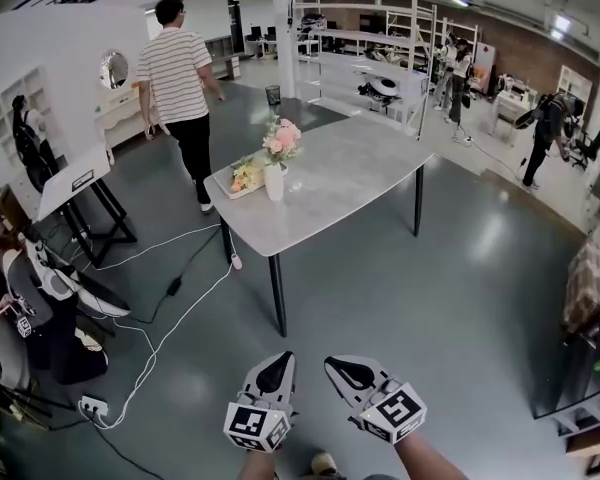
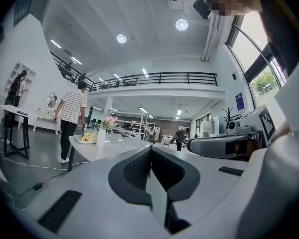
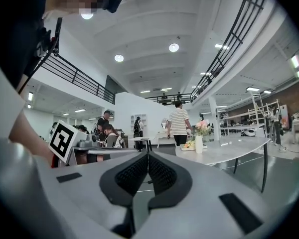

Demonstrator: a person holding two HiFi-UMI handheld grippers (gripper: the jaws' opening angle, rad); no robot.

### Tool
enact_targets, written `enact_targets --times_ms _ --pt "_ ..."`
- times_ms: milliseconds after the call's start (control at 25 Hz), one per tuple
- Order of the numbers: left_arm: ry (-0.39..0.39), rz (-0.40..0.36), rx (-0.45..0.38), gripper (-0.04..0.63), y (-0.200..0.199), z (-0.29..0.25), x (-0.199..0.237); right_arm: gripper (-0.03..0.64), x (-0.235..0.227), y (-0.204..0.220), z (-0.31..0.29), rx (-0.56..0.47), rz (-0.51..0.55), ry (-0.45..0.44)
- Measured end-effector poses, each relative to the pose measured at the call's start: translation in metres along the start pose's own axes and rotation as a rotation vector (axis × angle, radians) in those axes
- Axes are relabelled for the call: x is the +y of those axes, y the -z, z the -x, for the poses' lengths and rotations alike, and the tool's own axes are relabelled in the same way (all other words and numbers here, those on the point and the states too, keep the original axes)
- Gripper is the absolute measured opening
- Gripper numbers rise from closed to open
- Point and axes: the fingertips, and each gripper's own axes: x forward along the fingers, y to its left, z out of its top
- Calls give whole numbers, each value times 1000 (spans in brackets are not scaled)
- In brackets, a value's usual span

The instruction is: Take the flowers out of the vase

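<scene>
A white vase (image 1: 274,181) with pink flowers (image 1: 282,139) stands near the left end of a grey table (image 1: 350,168), well ahead of me. The same vase (image 2: 101,137) and flowers (image 2: 108,121) are small and far off in the left gripper view, and the vase (image 3: 199,143) with its flowers (image 3: 203,127) likewise in the right gripper view. My left gripper (image 1: 277,361) and right gripper (image 1: 339,365) are held side by side low in the head view, several steps short of the table. Both are shut and hold nothing.
A tray with more flowers (image 1: 243,176) lies beside the vase. A person in a striped shirt (image 1: 176,78) walks just behind the table's left end. White cables (image 1: 160,343) and a power strip (image 1: 92,406) lie on the floor left. Easels, shelving and other people stand around the room.
</scene>
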Motion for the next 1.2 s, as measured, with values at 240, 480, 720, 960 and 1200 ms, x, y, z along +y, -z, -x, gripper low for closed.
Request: enact_targets --times_ms 240,480,720,960,1200 --pt "9 22 14 14 8 -30 20 20 -28 8 -25 19 -23 6" --pt "-14 21 4 14 4 -74 46 20 -67 5 -62 14 -11 -37" --pt "-54 12 10 14 -2 -135 80 20 -118 -3 -118 12 11 -110" --pt "-94 15 8 14 -14 -196 112 20 -173 -13 -159 16 16 -145" --pt "-102 27 18 14 -9 -241 131 20 -215 -10 -187 36 4 -160"
